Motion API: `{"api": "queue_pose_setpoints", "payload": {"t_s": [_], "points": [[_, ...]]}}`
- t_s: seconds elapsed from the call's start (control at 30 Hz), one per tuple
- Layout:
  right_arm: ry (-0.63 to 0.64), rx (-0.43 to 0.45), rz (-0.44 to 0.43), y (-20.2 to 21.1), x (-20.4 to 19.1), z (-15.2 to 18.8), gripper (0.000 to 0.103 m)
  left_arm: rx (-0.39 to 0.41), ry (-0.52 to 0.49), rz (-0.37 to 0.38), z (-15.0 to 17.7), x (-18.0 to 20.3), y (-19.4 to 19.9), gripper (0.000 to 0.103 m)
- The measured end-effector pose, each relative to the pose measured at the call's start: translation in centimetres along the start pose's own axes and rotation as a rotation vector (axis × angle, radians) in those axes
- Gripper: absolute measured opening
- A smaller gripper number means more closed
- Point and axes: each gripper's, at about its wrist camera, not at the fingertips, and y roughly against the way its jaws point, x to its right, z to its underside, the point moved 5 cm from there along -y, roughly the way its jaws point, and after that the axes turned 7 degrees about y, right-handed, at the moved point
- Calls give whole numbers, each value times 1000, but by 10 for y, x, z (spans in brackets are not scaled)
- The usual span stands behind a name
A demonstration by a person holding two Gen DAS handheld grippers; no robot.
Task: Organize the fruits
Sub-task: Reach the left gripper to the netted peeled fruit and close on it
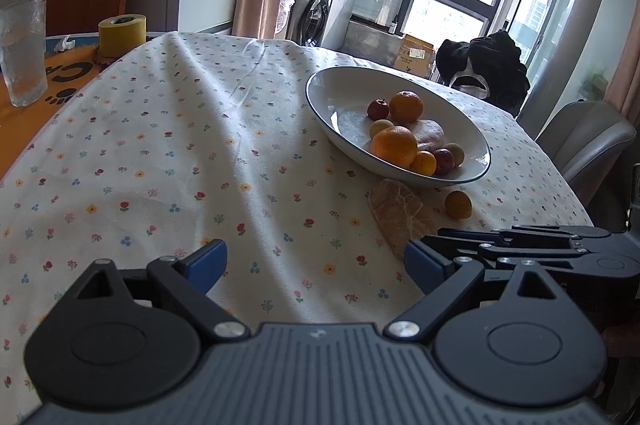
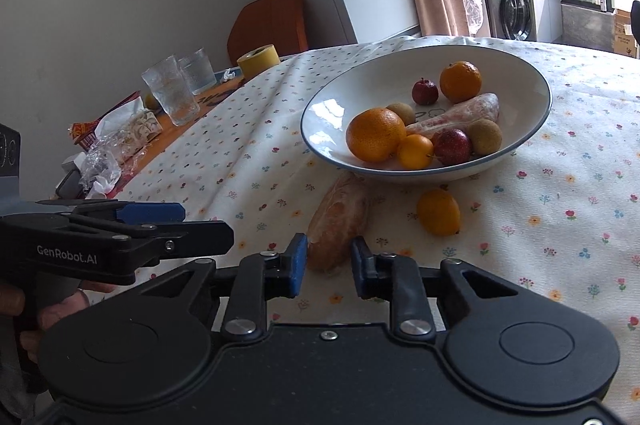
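Note:
A white bowl [image 2: 360,85] [image 1: 340,93] on the flowered tablecloth holds two oranges, small red and brown fruits, a small yellow one and a peeled pink citrus segment [image 2: 460,115]. In front of the bowl lie a second peeled segment [image 2: 340,217] [image 1: 396,217] and a small yellow fruit [image 2: 438,211] [image 1: 458,204]. My right gripper [image 2: 329,265] [image 1: 430,239] has its jaws narrowed onto the near end of the loose segment, which rests on the cloth. To its left, my left gripper [image 1: 316,261] [image 2: 176,213] is wide open over bare cloth and holds nothing.
Two glasses [image 2: 176,93], a yellow tape roll [image 2: 258,59] [image 1: 122,33] and crumpled wrappers [image 2: 116,141] sit on the orange mat at the table's left. An orange chair stands behind them; a grey chair [image 1: 588,141] stands on the right. A hand holds the left gripper's handle.

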Motion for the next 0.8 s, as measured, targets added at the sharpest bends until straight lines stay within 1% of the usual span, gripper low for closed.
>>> {"api": "queue_pose_setpoints", "payload": {"t_s": [0.1, 0.23, 0.37, 0.5, 0.63, 0.8], "points": [[-8, 0, -34, 2, -3, 0, 27, 9, -7, 0, -3, 4, 0, 94], [-20, 25, -17, 11, 2, -1, 34, 17, -19, 11, -7, 11, -3, 93], [-21, 39, 11, 19, 11, -2, 34, 20, -29, 29, -10, 21, -8, 90], [-36, 47, 46, 23, 23, -2, 34, 19, -50, 40, -11, 32, -14, 84], [-46, 55, 82, 25, 33, -2, 34, 5, -64, 48, -12, 40, -22, 76], [-50, 59, 115, 26, 43, -3, 34, -11, -75, 55, -12, 49, -31, 71]]}}
